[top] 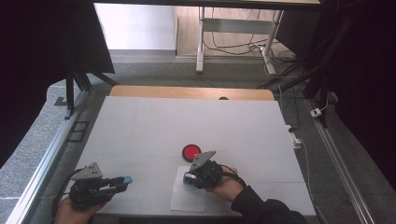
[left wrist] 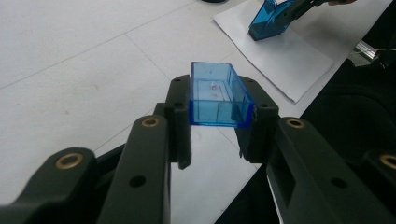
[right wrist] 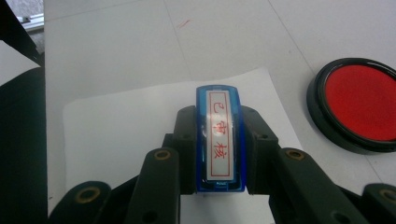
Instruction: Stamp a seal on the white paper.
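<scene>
Blue stamp [right wrist: 220, 140] clenched in right claw [right wrist: 219, 135], red-framed red characters on label; left claw [left wrist: 219, 116] grasping blue cap [left wrist: 218, 95].

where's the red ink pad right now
In the high view the red ink pad sits on the white table right of centre, just beyond the sheet of paper and the right gripper.

table: white rectangular tabletop [top: 154, 121] with a light wooden edge [top: 191, 92] seen at its far side | floor: grey speckled carpet [top: 32, 154], paler wooden flooring [top: 187, 28] beyond | furniture: white metal desk legs [top: 201, 42], black cables [top: 233, 46] trailed beneath | surround: black curtains [top: 42, 42] hung at both sides | light: daylight-bright at the far end
</scene>
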A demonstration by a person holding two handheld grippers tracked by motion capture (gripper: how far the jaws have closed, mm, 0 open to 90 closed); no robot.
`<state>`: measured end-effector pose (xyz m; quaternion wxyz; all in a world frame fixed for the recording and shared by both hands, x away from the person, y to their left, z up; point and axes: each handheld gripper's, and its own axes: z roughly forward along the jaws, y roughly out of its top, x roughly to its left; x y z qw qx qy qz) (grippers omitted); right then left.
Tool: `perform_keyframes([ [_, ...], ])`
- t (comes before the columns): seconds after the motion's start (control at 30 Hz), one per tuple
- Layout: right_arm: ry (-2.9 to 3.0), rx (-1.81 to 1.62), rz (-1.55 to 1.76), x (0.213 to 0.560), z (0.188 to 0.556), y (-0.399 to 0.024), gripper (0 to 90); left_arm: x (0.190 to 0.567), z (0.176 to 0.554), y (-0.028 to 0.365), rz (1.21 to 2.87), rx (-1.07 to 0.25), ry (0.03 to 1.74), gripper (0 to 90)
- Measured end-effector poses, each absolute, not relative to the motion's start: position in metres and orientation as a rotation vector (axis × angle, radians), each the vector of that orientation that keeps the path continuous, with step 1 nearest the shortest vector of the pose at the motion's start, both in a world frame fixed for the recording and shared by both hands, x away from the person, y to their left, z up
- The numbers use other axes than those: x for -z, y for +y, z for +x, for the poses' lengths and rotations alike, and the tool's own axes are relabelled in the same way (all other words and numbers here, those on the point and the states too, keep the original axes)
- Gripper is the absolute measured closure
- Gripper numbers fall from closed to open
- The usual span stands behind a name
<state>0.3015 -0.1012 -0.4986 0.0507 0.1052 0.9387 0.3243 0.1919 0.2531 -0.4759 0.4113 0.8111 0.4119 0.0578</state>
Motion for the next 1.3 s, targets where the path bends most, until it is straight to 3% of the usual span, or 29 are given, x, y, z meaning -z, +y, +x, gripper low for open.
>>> perform_keyframes([
  [0.6, 2.889, -1.018, 0.352, 0.496, 0.308, -0.103, 71.1, 0.476, 0.192, 0.253, 2.048, -0.148, 1.026, 68.2],
  [1.3, 2.802, -1.18, 0.393, 0.461, 0.306, -0.116, 71.2, 0.476, 0.191, 0.254, 2.039, -0.141, 1.019, 68.3],
])
